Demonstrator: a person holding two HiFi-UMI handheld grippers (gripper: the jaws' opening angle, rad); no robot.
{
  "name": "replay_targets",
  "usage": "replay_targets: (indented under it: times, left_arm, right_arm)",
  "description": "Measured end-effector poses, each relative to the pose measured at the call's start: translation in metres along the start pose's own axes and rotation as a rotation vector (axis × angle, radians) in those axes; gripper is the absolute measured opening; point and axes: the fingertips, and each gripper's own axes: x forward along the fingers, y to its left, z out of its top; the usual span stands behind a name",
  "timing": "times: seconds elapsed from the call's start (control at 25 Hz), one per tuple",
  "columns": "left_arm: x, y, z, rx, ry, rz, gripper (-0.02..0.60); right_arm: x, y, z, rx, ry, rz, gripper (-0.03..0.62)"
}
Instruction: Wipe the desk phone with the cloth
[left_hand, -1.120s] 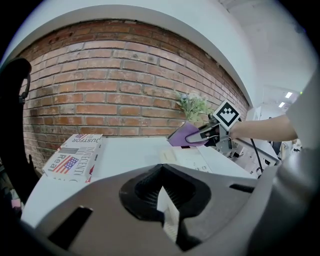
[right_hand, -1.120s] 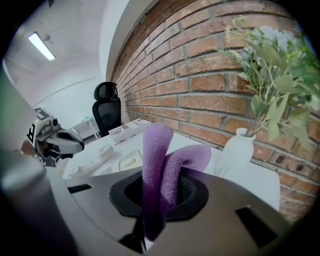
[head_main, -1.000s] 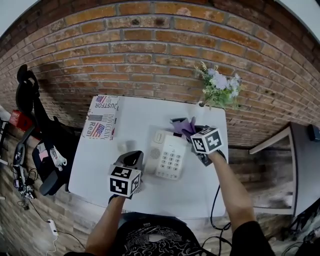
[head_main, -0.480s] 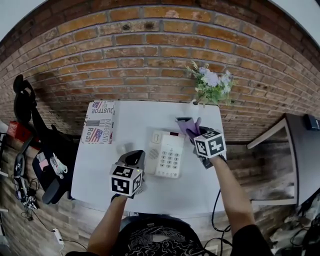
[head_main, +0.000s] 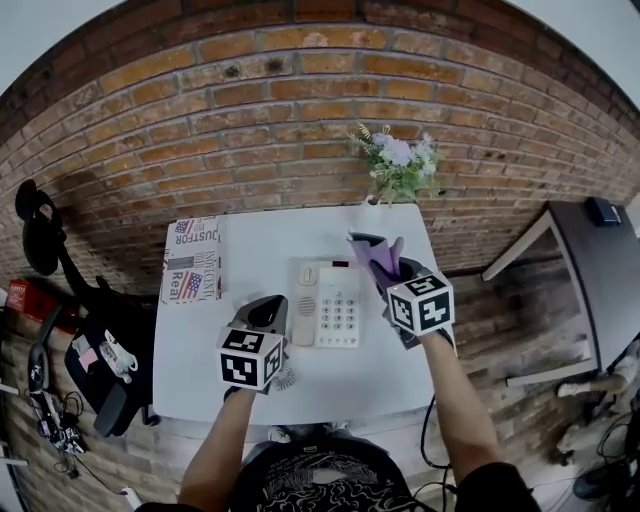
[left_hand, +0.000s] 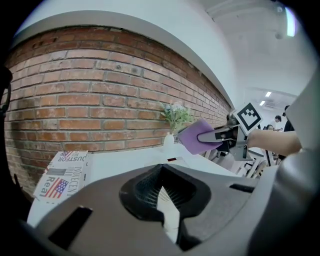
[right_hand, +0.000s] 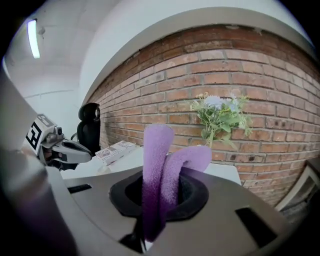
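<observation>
A white desk phone (head_main: 330, 305) lies in the middle of the white table (head_main: 260, 245), its handset on the left side. My right gripper (head_main: 385, 268) hovers at the phone's upper right corner, shut on a folded purple cloth (head_main: 377, 252) that sticks up out of the jaws (right_hand: 160, 165). My left gripper (head_main: 266, 312) is just left of the handset; its jaws look shut with nothing between them (left_hand: 162, 189). The left gripper view shows the right gripper (left_hand: 225, 134) with the cloth (left_hand: 195, 137) raised above the table.
A printed cardboard box (head_main: 193, 258) lies on the table's left part. A vase of flowers (head_main: 395, 165) stands at the back right corner against the brick wall. A coiled cord (head_main: 287, 376) sits near the front edge. A black office chair (head_main: 60, 270) stands off to the left.
The head view has shifted, so the table sits a little lower and more central. The right gripper with the cloth has drifted slightly right of the phone's top. The left gripper stays beside the handset.
</observation>
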Motion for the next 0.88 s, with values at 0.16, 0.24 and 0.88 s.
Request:
replay_targets:
  times: [0.16, 0.24, 0.88]
  left_arm:
    - [-0.01, 0.001, 0.004, 0.014, -0.016, -0.02, 0.006]
    - [-0.014, 0.001, 0.005, 0.021, -0.023, -0.031, 0.006]
    - [-0.054, 0.021, 0.004, 0.047, -0.056, -0.054, 0.006]
  right_arm:
    - [-0.022, 0.017, 0.002, 0.009, -0.036, -0.044, 0.048]
    - [-0.032, 0.024, 0.003, 0.023, -0.053, -0.065, 0.048]
    - [-0.086, 0.071, 0.002, 0.045, -0.156, -0.202, 0.048]
